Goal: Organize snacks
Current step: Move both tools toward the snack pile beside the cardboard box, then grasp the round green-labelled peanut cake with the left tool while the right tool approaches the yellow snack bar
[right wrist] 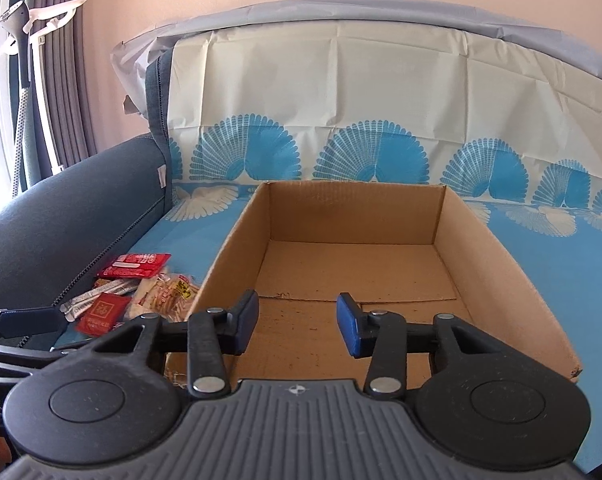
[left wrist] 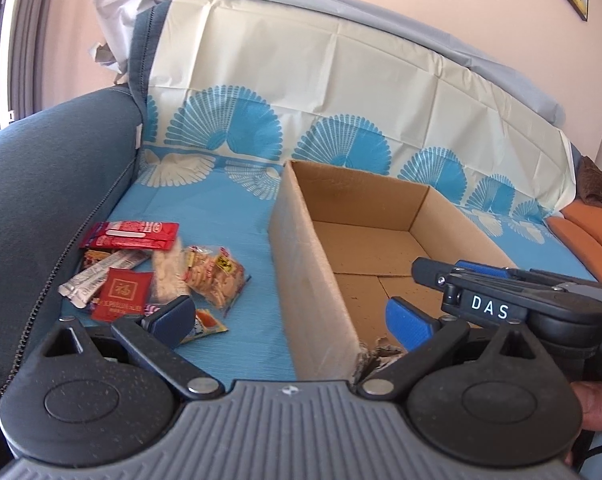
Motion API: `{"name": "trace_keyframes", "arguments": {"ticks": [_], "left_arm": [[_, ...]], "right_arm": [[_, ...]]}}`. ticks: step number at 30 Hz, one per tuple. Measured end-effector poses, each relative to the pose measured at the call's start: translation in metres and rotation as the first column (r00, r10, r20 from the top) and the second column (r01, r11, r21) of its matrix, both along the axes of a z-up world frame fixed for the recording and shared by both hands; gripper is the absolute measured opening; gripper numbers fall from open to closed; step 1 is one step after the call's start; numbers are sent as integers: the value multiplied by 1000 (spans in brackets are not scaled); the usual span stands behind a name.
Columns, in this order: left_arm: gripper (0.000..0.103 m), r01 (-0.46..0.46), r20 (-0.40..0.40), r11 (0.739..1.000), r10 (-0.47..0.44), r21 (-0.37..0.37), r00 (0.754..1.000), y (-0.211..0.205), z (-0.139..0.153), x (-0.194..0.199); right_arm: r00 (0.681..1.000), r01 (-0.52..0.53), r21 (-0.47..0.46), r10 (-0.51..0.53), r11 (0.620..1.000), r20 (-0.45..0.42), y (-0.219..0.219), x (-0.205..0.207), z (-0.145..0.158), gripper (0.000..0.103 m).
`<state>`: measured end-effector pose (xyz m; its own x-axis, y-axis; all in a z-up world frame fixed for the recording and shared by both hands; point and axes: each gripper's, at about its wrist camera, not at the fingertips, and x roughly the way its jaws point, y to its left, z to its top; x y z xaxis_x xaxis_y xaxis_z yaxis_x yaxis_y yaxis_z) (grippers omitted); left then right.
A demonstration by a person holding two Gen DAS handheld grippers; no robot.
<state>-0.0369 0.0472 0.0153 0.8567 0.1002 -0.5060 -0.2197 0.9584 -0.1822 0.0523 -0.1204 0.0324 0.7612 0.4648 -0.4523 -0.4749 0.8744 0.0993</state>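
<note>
On the sofa, from the left wrist view, a blue patterned cloth (left wrist: 221,216) covers the seat and a cardboard box (left wrist: 313,280) sits open on it, bare brown floor showing inside. Left of the box, close to the dark armrest (left wrist: 53,184), lies the pile of snacks: a red packet (left wrist: 131,235) at the back, a silver stick pack (left wrist: 89,280) beside it, a red envelope-style packet (left wrist: 121,295) in front, and a clear bag of crackers (left wrist: 215,276) nearest the box. The left gripper (left wrist: 291,320) hangs wide apart, one finger above the snacks, the other past the box's near wall, nothing between them. The right gripper (left wrist: 441,276) reaches in from the right above the box; whether it is spread cannot be told from this angle. Over to the right wrist view: the right gripper (right wrist: 297,324) is spread above the near half of the box (right wrist: 513,280), holding nothing. The snacks sit left of the box, red packet (right wrist: 139,264) and crackers (right wrist: 173,294) visible, with one finger of the left gripper (right wrist: 25,320) showing at the left edge near them.
</note>
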Motion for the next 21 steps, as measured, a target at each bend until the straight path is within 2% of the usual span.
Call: {"name": "trace_keyframes", "arguments": {"ticks": [1, 2, 3, 5, 7, 9, 12, 14, 16, 18, 19, 20, 21], "left_arm": [[89, -10, 4, 1000, 10, 3, 1000, 4, 1, -3], [73, -23, 5, 1000, 23, 7, 1000, 7, 2, -6], [66, -36, 2, 999, 36, 4, 999, 12, 0, -7], [43, -68, -7, 998, 68, -5, 998, 26, -4, -12], [38, -118, -39, 993, 117, -30, 992, 43, -10, -15], [38, -191, -85, 979, 185, -65, 979, 66, -12, -19], [39, -281, -167, 951, 258, -127, 952, 101, -17, -23], [47, -306, -215, 942, 273, -138, 938, 118, -22, -27], [56, -351, -267, 923, 302, -159, 915, 131, -31, -31], [58, -404, -327, 895, 331, -188, 885, 139, -42, -33], [63, -424, -345, 885, 345, -190, 873, 141, -46, -34], [73, -444, -360, 877, 359, -186, 861, 141, -49, -34], [78, -457, -371, 872, 370, -178, 852, 141, -51, -34]], "right_arm": [[1000, -9, 11, 9, 1000, -8, 3, 0, 0, 45], [1000, -16, 21, 16, 1000, -12, 7, -1, 1, 45], [1000, -26, 30, 27, 999, -14, 12, -3, 1, 45], [999, -40, 40, 40, 998, -8, 21, -6, 2, 43], [998, -67, 57, 68, 996, -17, 30, -8, 4, 39], [992, -113, 85, 117, 990, -40, 39, -10, 5, 31], [979, -182, 119, 191, 976, -73, 55, -12, 6, 29], [962, -228, 162, 248, 960, -114, 66, -10, 5, 29], [939, -257, 214, 296, 942, -177, 80, -2, 3, 32], [902, -283, 260, 348, 923, -254, 101, 10, -2, 33], [888, -285, 267, 358, 921, -288, 111, 15, -6, 35], [880, -276, 265, 354, 924, -316, 121, 20, -11, 42], [880, -260, 255, 337, 931, -336, 131, 25, -18, 48]]}}
